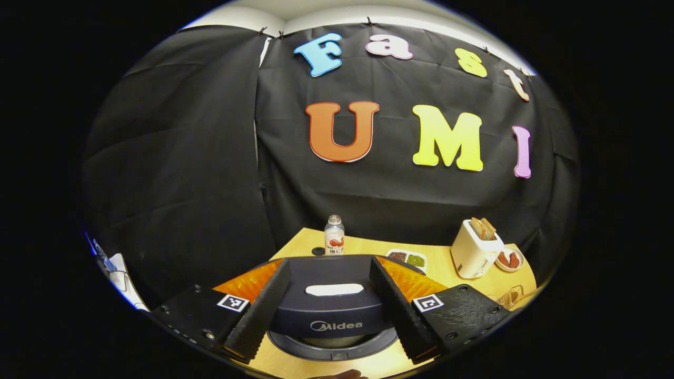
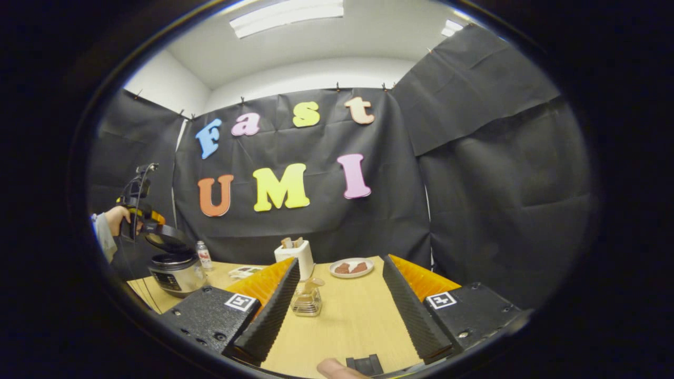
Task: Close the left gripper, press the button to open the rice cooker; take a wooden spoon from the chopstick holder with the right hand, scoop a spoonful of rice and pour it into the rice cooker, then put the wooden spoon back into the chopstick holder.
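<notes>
Dark navy rice cooker (image 1: 333,308) with a white lid patch stands on the pale wood tabletop (image 1: 363,247); beyond it, a cream toaster (image 1: 474,250).

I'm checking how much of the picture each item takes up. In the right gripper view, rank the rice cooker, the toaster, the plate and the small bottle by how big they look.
1. rice cooker, lid up
2. toaster
3. plate, close to the toaster in apparent size, so that order is unsure
4. bottle, smallest
</notes>
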